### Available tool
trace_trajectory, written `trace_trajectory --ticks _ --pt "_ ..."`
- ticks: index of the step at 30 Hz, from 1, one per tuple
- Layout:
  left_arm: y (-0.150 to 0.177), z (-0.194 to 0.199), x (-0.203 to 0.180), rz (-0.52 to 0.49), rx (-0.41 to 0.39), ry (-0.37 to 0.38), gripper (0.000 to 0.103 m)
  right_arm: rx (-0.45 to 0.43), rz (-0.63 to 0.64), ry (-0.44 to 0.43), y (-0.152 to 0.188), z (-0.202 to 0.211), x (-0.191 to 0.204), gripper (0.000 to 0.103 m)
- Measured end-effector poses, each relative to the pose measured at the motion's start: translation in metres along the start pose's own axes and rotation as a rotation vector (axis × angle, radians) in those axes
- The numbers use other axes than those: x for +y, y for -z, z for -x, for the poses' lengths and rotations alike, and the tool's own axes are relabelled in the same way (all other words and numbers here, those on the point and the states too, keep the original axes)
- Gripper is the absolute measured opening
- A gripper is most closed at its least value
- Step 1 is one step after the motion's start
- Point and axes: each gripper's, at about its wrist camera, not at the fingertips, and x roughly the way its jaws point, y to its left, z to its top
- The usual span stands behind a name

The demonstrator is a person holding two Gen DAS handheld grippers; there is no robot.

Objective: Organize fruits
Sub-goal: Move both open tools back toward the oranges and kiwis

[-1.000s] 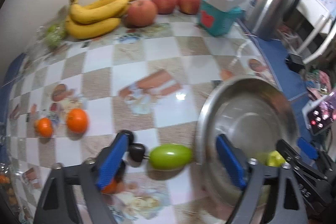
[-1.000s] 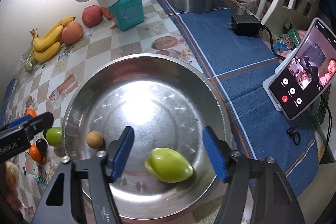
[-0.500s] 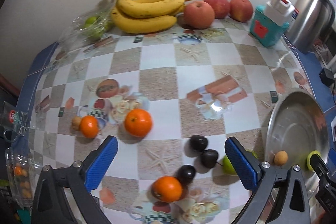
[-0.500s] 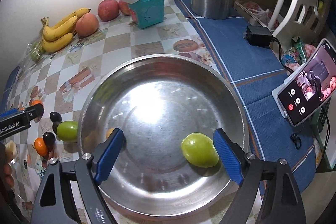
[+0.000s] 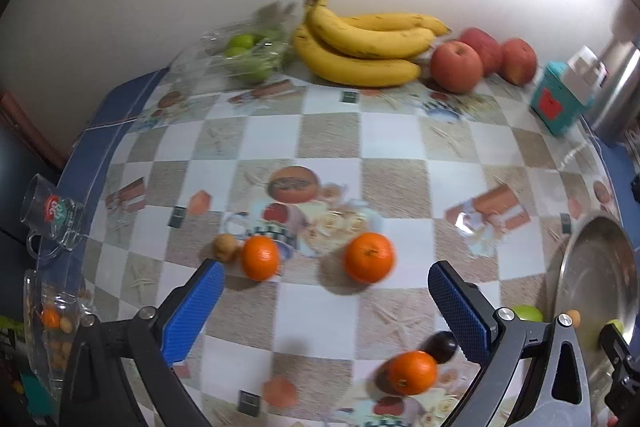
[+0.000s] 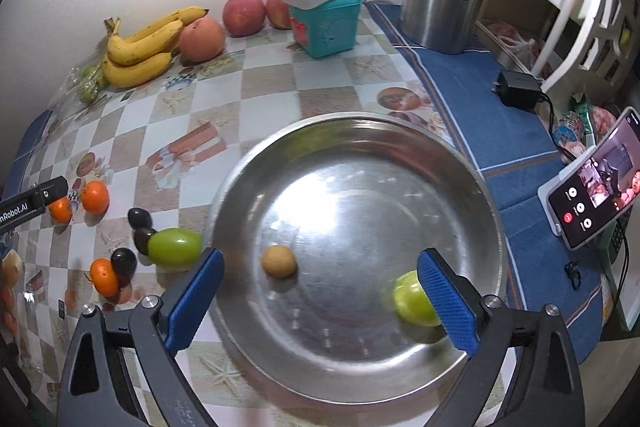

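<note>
Fruits lie scattered: a tangerine (image 5: 369, 257) sits just ahead of the left gripper (image 5: 325, 297), between its wide-spread, empty fingers; a green fruit (image 6: 412, 299) rests in the steel bowl (image 6: 280, 171) against the right gripper (image 6: 320, 291)'s right finger, jaws wide too. Risk — round fruit on the glossy checkered tablecloth (image 5: 328, 143) may roll off if nudged off-centre. Bananas (image 5: 360, 47) and apples (image 5: 456, 67) line the white wall beyond the fingers.

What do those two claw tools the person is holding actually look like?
Each hand-held gripper, left and right, has two black, angular fingers with triangular cut-outs and silver bolts. Bright blue textured pads line the fingertips. The right view shows white lettering ending "nRobot.AI" on the left one's side. No cables show.
</note>
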Motion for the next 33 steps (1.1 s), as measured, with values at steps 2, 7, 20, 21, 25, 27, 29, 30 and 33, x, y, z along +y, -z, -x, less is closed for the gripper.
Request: trace_trajectory --ticks 2,7,20,21,25,27,29,30,33 --pt "-0.001 -0.001 0.015 0.029 -0.003 0.008 0.103 0.001 0.009 -0.007 -0.001 0.000 0.008 0.097" --pt "-0.001 -0.009 0.047 0.106 0.006 0.010 0.103 -0.008 0.032 -0.028 -0.004 0.001 0.028 0.097" --pt "0.004 -0.027 0.120 0.274 0.027 -0.015 0.103 -0.025 0.118 -0.162 -0.021 0.004 0.099 0.097" --pt "0.005 -0.028 0.124 0.287 0.030 -0.011 0.103 -0.023 0.125 -0.177 -0.023 0.004 0.105 0.097" --pt "0.006 -0.033 0.140 0.344 0.035 -0.008 0.103 -0.018 0.151 -0.229 -0.031 0.005 0.129 0.097" --pt "0.006 -0.034 0.145 0.346 0.037 -0.022 0.103 -0.016 0.169 -0.239 -0.034 0.004 0.142 0.097" --pt "0.006 -0.036 0.149 0.346 0.039 -0.026 0.103 -0.012 0.187 -0.253 -0.035 0.002 0.152 0.097" --pt "0.006 -0.038 0.150 0.349 0.041 -0.023 0.103 -0.008 0.195 -0.259 -0.036 0.000 0.157 0.097" --pt "0.005 -0.043 0.152 0.360 0.048 -0.004 0.103 0.014 0.225 -0.283 -0.037 -0.008 0.174 0.097"
